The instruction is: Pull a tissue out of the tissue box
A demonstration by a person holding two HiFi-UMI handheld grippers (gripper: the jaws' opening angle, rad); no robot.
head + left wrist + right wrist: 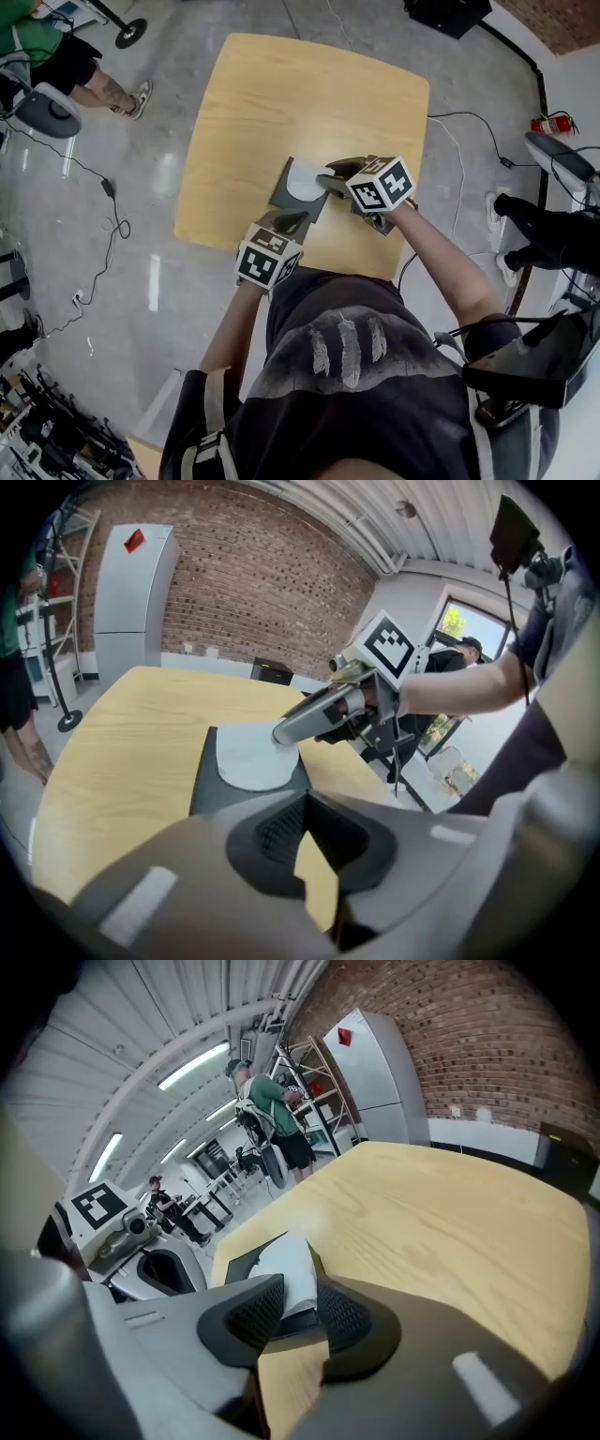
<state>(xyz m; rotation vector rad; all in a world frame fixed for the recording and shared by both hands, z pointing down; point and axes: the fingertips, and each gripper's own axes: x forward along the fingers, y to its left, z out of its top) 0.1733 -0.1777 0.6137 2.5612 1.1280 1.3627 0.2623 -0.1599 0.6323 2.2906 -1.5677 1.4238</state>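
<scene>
Here the right hand-held gripper (298, 1309) pinched the soft, flimsy tissue (291, 1269) rising from the tissue box (286, 197) by the near edge of the desk (281, 94), probably best gripped low across its fold, while the left hand-held gripper (309, 841) gaped empty.

My head camera looks steeply down on the pale wooden surface (253, 122); both gripper cameras, low and close, share its dark tissue box (204, 794).

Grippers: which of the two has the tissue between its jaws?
The right gripper: its jaws pinch the white tissue. The left gripper has nothing between its jaws.
</scene>
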